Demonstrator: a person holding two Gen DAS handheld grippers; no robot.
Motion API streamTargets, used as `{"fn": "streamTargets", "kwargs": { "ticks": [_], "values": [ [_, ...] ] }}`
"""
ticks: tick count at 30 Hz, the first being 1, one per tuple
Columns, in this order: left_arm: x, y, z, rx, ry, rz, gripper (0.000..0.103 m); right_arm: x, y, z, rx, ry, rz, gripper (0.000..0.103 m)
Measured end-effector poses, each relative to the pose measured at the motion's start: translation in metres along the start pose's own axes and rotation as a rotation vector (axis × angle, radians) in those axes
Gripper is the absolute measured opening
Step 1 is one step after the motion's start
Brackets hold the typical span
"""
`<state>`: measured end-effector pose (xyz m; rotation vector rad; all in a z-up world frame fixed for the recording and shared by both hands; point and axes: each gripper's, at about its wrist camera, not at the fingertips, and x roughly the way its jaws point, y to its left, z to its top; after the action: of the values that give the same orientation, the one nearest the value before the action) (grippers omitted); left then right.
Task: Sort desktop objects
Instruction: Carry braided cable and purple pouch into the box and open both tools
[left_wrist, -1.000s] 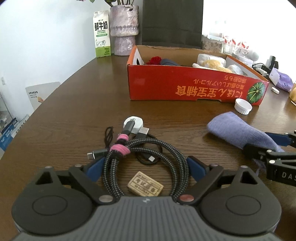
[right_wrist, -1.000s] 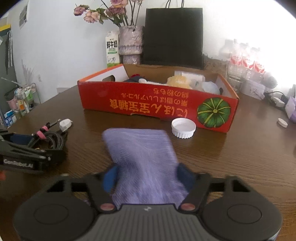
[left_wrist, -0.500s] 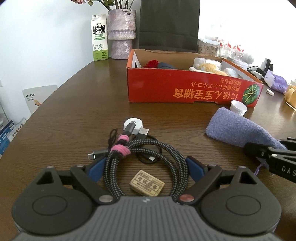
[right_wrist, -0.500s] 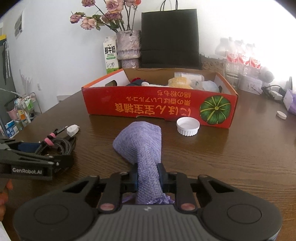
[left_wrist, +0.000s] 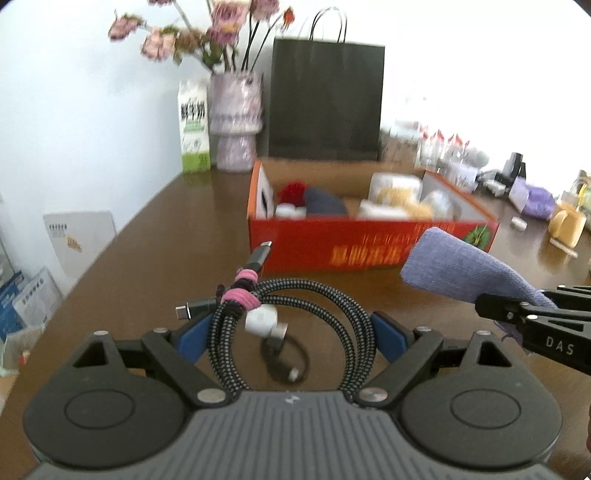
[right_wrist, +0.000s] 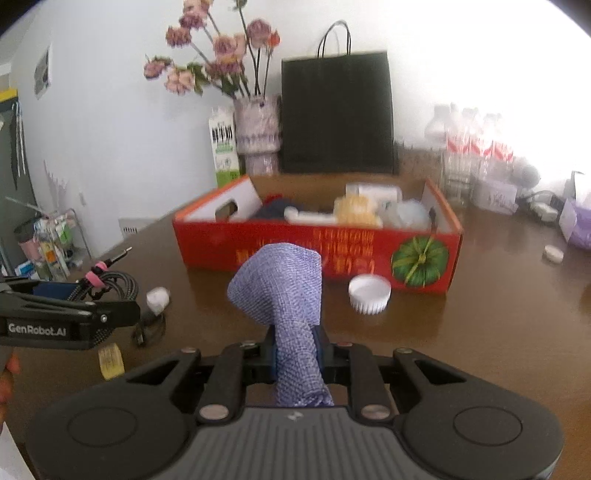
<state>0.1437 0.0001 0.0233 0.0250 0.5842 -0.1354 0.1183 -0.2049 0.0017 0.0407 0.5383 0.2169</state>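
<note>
My left gripper (left_wrist: 291, 330) is shut on a coiled black braided cable (left_wrist: 343, 306) tied with a pink band and holds it above the table; a white plug dangles from it. It also shows in the right wrist view (right_wrist: 114, 284). My right gripper (right_wrist: 297, 354) is shut on a purple cloth (right_wrist: 288, 291) and holds it up; the cloth also shows in the left wrist view (left_wrist: 458, 266). The red cardboard box (right_wrist: 317, 247) with several items inside stands just beyond both grippers.
A white cap (right_wrist: 369, 291) lies in front of the box. A small yellow eraser (right_wrist: 110, 360) lies on the table at the left. A vase (left_wrist: 236, 122), milk carton (left_wrist: 194, 125) and black paper bag (left_wrist: 327, 99) stand behind the box. Bottles and clutter fill the right.
Both grippers have risen off the table: the left one lifted the cable coil, leaving the eraser behind, and the right one closed on the purple cloth and lifted it.
</note>
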Motion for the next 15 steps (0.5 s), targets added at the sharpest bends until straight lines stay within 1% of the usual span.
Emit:
{"fn": "streamTargets", "kwargs": {
  "ticks": [4,8,12,15],
  "values": [
    [-0.001,-0.008,0.027,0.011,-0.048,-0.012,0.091,-0.002,-0.002,0.022,-0.005,-0.050,0.000,0.017],
    [0.010,-0.018,0.057,0.013,-0.085,-0.035,0.091,0.007,-0.004,0.048,-0.014,-0.089,-0.002,0.017],
    [0.036,-0.025,0.090,0.008,-0.099,-0.044,0.091,0.030,-0.007,0.077,-0.011,-0.107,-0.004,0.017],
    [0.062,-0.028,0.112,0.004,-0.083,-0.055,0.091,0.055,-0.010,0.097,-0.007,-0.107,-0.003,0.017]
  ]
}}
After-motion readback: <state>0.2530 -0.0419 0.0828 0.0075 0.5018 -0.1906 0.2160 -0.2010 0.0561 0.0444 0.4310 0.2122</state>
